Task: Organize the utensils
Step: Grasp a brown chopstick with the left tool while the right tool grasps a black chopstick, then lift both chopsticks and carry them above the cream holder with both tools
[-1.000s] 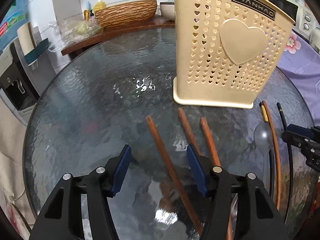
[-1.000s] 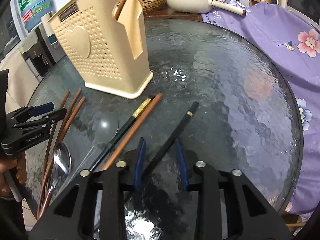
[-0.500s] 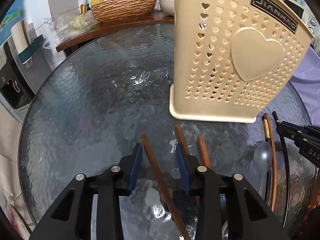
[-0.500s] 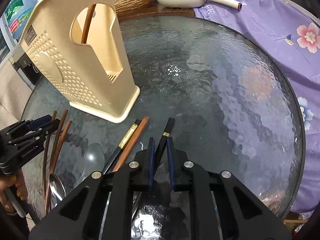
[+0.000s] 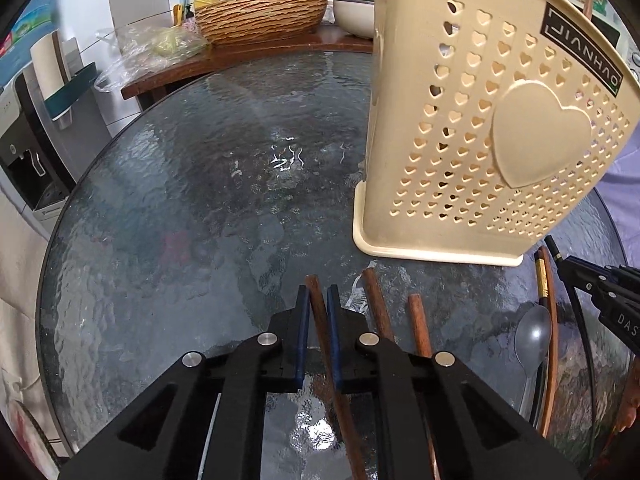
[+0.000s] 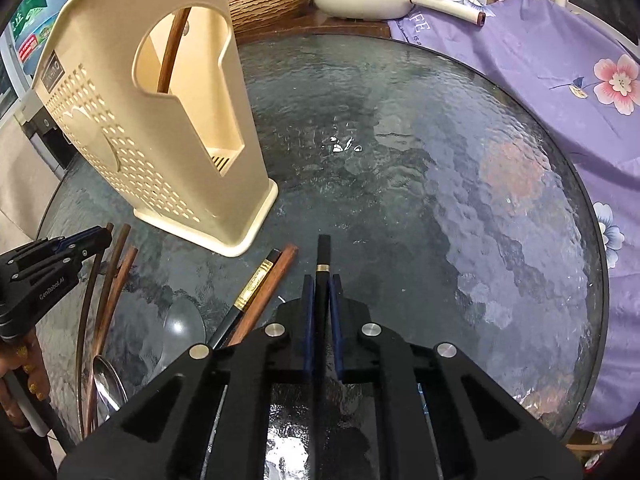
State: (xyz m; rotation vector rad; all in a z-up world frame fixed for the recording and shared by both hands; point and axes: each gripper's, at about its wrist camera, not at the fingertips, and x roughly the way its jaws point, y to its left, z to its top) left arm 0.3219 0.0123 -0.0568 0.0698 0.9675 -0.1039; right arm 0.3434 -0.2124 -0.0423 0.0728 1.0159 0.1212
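Chopsticks gripped in both grippers on the glass table [image 6: 460, 200], beside the cream holder [image 6: 168, 136].

Holder, upright, with heart-shaped holes and a side cut-out, has one brown stick [image 6: 172, 50] leaning inside; its lower end is hidden. Left gripper [image 5: 318, 300] has its jaws closed on a brown chopstick [image 5: 313, 286] lying on the table, two more brown chopsticks [image 5: 374, 304] just right of it. Right gripper [image 6: 321, 292] has its jaws closed on a black chopstick [image 6: 323, 250] with a gold band. Between them lie a black-and-gold chopstick [image 6: 256, 280], a brown one and a spoon [image 5: 532, 332], partly cut off.
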